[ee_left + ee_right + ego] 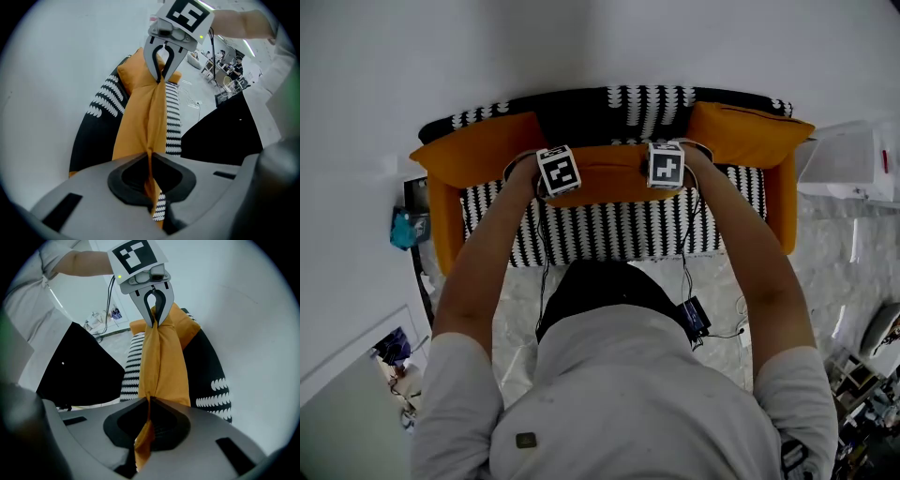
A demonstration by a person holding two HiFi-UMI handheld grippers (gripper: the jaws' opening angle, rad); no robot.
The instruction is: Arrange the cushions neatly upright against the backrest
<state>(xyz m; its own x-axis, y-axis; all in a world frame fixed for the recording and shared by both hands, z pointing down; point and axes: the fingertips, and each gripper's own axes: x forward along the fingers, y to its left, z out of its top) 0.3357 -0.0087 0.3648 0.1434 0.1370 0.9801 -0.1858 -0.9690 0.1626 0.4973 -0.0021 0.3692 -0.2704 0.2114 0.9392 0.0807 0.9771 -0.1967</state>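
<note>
**Orange fabric cushion [614, 183] gripped at both ends over a small sofa**
The left tool [151, 154] and the right tool [147, 400] are each shown clamped tight on a pinched fold of the cushion's edge, with the cushion stretched between them. Below it lies the black-and-white patterned seat [609, 234]. Behind it stands the dark patterned backrest [623, 111], flanked by a left-end orange cushion [478, 148] and a right-end orange cushion [750, 131].

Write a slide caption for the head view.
Left gripper and right gripper pinch the middle orange cushion by its edge over a black-and-white patterned sofa.
</note>
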